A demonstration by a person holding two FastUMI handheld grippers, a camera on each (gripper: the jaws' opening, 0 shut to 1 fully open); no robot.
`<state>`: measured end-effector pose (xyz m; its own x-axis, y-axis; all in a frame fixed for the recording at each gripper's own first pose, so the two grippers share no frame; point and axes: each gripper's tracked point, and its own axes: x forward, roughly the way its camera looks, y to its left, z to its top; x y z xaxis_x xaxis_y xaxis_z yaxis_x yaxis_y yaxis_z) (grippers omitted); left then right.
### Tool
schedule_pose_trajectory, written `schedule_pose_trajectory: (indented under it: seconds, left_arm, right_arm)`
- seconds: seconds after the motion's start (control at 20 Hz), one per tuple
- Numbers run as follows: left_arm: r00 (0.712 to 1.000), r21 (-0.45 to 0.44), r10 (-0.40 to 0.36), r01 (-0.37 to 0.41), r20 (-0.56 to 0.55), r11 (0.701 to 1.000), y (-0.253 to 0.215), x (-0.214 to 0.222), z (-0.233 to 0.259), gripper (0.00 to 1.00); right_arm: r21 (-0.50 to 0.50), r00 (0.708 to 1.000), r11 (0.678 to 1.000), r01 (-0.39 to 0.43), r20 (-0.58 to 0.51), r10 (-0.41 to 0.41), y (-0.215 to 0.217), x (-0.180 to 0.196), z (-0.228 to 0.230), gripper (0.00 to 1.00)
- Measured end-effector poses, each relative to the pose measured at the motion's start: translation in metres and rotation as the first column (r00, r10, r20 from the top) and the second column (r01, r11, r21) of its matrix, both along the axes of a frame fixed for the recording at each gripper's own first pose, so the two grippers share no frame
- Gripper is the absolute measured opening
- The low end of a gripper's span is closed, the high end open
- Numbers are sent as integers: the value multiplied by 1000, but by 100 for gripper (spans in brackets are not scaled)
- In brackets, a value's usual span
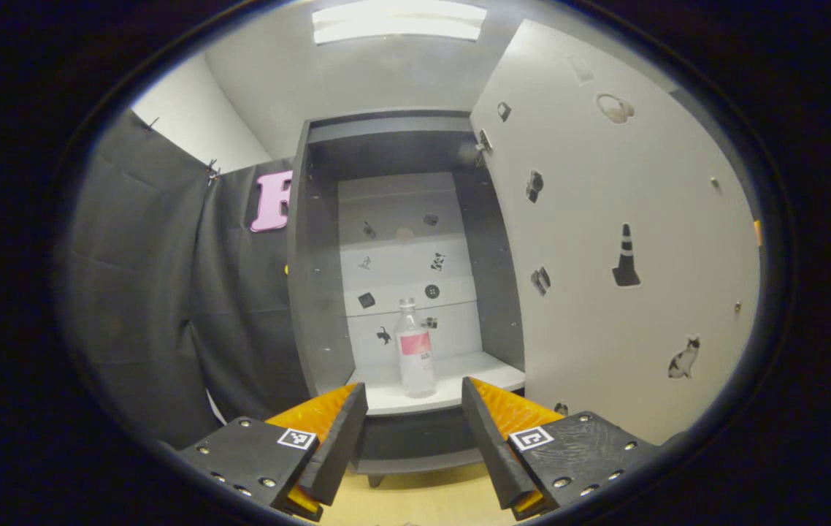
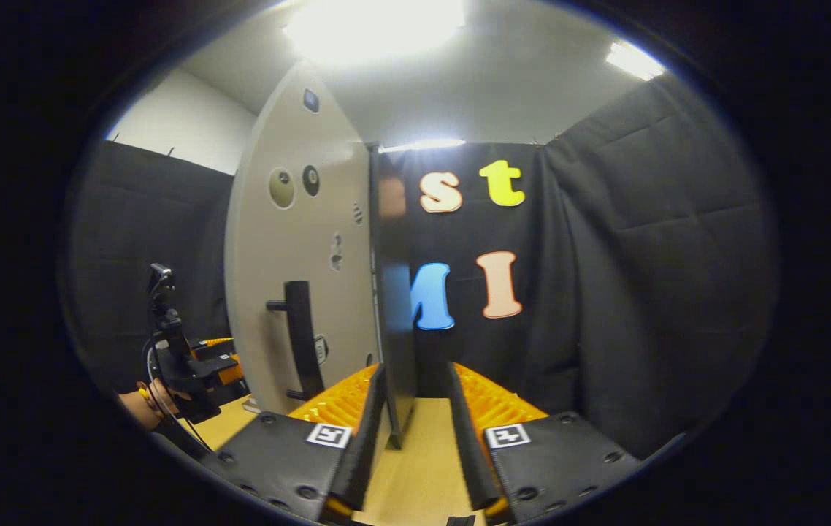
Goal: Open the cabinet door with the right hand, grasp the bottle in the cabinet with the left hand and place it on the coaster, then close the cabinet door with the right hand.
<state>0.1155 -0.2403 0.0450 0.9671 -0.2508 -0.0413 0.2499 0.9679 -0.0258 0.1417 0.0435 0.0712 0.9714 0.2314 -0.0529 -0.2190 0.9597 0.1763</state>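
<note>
The bottle (image 1: 415, 351) stands upright on the white shelf (image 1: 452, 387) inside the open cabinet (image 1: 320, 292), near the shelf's front edge and toward its left half; it is clear with a pale cap and a pink-and-white label whose print is too small to read. In the left gripper view the left gripper (image 1: 414, 431) hangs in front of the cabinet with its fingers spread apart and nothing between them, well short of the bottle, each finger carrying a small square black-and-white marker. The cabinet door (image 1: 605, 256) swings out at the right of that view, its inner face dotted with stickers, among them a traffic cone, a cat and headphones; the cabinet's back panel bears more small stickers, most too tiny to make out. The right gripper view shows the door's outer face (image 2: 299, 277) with its dark vertical handle (image 2: 301, 336) and a few round stickers. The right gripper (image 2: 415, 416) has its fingers apart on either side of the door's free edge (image 2: 393, 329); whether either finger touches the edge cannot be told. At the left rim of this view a hand (image 2: 149, 402) holds the other gripper, partly cut off. The wooden tabletop (image 2: 415, 475) shows between the fingers.
</note>
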Motion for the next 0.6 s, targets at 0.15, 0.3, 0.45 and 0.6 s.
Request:
schedule_pose_trajectory:
  seconds: [0.15, 0.3, 0.45, 0.6]
  left_arm:
    - [999, -47, -34, 33, -26, 998, -5, 41, -4, 81]
    - [998, -61, -57, 55, -37, 997, -8, 85, -7, 78]
    - [994, -77, -105, 102, -38, 992, -22, 129, -13, 78]
    - [991, -85, -130, 126, -43, 988, -30, 161, -23, 80]
  right_arm:
    - [-46, 981, 980, 193, -4, -193, -38, 15, -13, 96]
    - [-58, 957, 957, 285, -34, -287, -52, 23, -28, 98]
    - [-69, 936, 939, 338, -75, -343, -58, 30, -47, 98]
    - [-76, 920, 926, 370, -108, -377, -56, 35, -59, 98]
